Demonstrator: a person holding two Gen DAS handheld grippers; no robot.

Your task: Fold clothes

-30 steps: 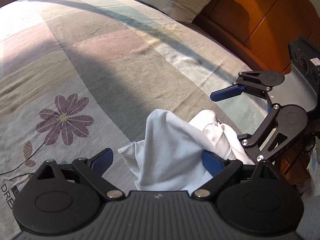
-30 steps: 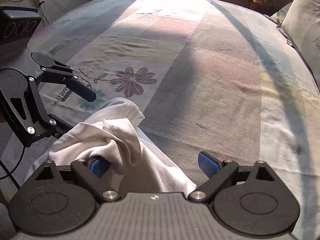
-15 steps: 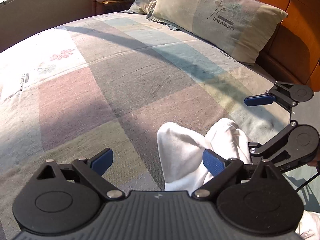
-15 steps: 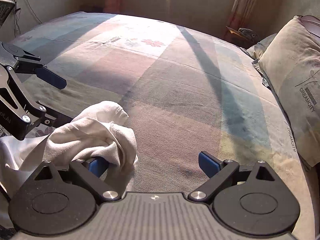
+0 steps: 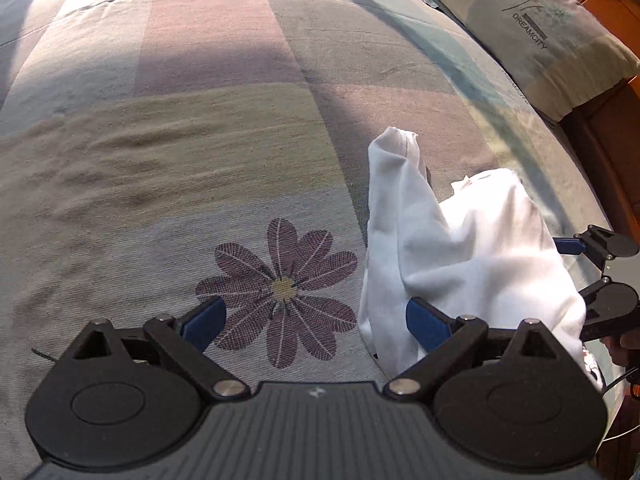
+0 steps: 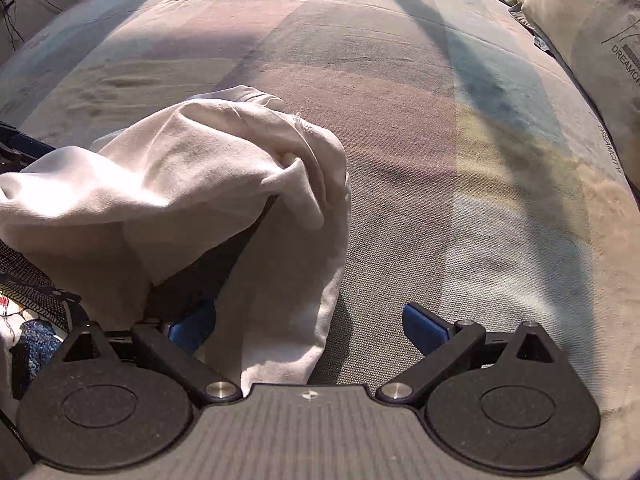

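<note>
**White garment draped over both grippers**

White cotton garment (image 5: 460,240) bunched and lifted off the bedspread (image 5: 180,160), near the bed's near edge. Left gripper (image 5: 316,320): jaws spread wide, cloth hung over the right finger only, nothing pinched between. Right gripper (image 6: 308,326): jaws likewise wide apart, cloth (image 6: 180,184) heaped on its left finger. Purple flower print (image 5: 280,288) just left of the cloth. Pillow (image 5: 540,28) far right, by the wooden headboard (image 5: 612,128).
</note>
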